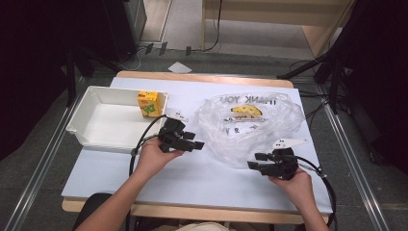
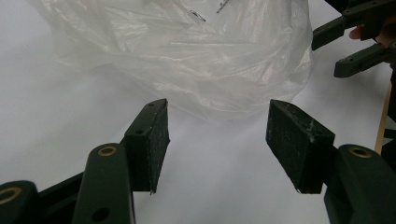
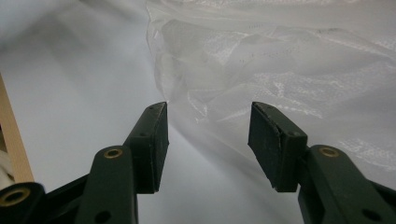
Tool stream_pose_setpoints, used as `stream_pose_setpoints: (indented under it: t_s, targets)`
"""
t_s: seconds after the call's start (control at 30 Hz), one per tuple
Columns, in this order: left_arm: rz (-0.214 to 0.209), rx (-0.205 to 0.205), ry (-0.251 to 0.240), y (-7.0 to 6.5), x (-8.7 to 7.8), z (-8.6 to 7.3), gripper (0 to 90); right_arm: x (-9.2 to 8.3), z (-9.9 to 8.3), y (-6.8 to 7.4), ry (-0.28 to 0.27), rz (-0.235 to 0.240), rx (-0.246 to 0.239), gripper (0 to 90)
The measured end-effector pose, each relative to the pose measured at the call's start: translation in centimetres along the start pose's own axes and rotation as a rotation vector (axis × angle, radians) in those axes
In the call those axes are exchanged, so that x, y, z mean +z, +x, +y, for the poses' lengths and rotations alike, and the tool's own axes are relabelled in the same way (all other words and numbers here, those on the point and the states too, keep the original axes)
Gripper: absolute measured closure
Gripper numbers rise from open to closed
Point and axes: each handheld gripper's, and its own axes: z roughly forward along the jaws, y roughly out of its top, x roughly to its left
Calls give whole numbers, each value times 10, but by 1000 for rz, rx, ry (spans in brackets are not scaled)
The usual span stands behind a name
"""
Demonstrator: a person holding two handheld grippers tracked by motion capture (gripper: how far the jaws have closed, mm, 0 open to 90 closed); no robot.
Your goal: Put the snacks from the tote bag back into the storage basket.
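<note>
A crumpled clear plastic bag printed "THANK YOU" lies at the table's middle right. My left gripper is just left of it, pointing at it. In the left gripper view its jaws stand open and empty, a short way from the bag. My right gripper is low at the bag's near right corner, pointing left. Its jaws are open, with the bag's edge just ahead and partly between them, and the pads do not press on it. The right gripper also appears far off in the left gripper view.
A white tray stands at the left with a yellow juice carton upright in its far right corner. A small white scrap lies beside the tray. A pale sheet covers the wooden table.
</note>
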Motion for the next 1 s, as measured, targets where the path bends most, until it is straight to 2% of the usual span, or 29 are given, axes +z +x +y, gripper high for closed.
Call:
stream_pose_setpoints:
  t_s: [0.13,0.23,0.5,0.53,0.63,0.87,1.0]
  targets:
    - [-14,-1,-19,-4,4,-4,403,0,0,1,6,-1,-1,487]
    - [-8,32,11,-9,12,-7,401,1,0,1,6,-1,-4,486]
    - [-14,36,32,-8,23,-13,406,1,0,1,8,-4,-6,486]
    - [-14,33,52,-7,26,-14,405,2,0,1,9,-3,-7,486]
    - [-18,35,65,-6,28,-15,403,2,0,2,11,-1,-11,486]
    - [-23,36,64,-5,27,-15,402,2,-1,2,14,-4,-16,486]
    - [-41,34,57,-6,25,-16,391,1,0,2,4,-4,-23,486]
